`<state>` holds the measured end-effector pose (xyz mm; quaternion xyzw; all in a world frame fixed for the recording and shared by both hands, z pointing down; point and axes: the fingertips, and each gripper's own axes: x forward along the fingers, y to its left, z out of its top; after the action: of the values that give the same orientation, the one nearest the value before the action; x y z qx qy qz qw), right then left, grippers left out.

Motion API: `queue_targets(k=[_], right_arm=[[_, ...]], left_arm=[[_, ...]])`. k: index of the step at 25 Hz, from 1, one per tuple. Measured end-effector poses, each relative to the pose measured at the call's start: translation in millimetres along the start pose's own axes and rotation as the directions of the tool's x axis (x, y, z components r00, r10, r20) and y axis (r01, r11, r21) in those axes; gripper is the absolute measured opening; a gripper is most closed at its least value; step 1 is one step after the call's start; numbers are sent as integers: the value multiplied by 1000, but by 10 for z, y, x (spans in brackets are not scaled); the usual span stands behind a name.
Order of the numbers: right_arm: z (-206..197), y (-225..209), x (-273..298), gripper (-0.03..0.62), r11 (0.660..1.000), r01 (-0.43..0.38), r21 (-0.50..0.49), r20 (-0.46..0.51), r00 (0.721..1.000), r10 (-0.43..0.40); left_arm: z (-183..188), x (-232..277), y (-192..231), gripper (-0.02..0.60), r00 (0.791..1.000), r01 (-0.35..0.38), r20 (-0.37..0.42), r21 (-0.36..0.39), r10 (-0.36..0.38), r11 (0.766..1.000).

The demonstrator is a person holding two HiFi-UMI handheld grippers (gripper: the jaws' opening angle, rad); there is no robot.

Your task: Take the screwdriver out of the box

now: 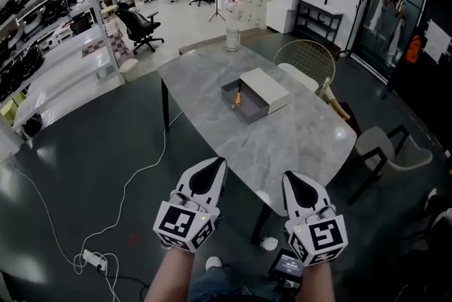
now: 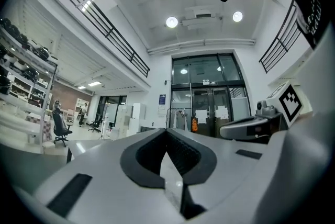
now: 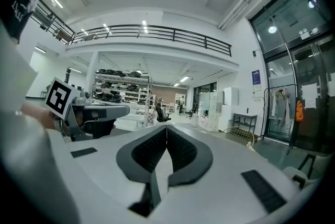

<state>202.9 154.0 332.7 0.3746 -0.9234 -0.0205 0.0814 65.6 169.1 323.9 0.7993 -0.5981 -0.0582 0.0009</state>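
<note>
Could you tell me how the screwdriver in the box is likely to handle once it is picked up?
The screwdriver looks small and slim, so it is probably light and stiff. Its orange handle seems rounded, though it is too small to be sure, so it may roll if nudged. It lies low in the box, whose walls could hamper a grasp.

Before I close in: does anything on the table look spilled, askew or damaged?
Nothing stands out. The box sits flat on the table, its tray slid open with the orange screwdriver lying inside.

The left gripper (image 1: 215,164) and right gripper (image 1: 290,176) are white with black pads (image 1: 203,179) (square-marker cubes (image 1: 176,223) behind).
</note>
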Motion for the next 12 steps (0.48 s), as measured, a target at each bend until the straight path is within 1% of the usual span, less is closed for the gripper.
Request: queue_targets(k=[5, 9, 12], right_arm=[[111, 152, 280, 26, 999, 33, 6, -5, 999, -33], [138, 268, 425, 26, 1000, 24, 20, -9, 1000, -24], [112, 280, 524, 26, 1000, 14, 27, -25, 1000, -13]], left_arm=[[40, -26, 288, 12, 999, 37, -10, 4, -37, 999], [79, -71, 478, 12, 1000, 27, 0, -8, -27, 1000], [60, -51, 575, 12, 1000, 17, -7, -17, -17, 1000]])
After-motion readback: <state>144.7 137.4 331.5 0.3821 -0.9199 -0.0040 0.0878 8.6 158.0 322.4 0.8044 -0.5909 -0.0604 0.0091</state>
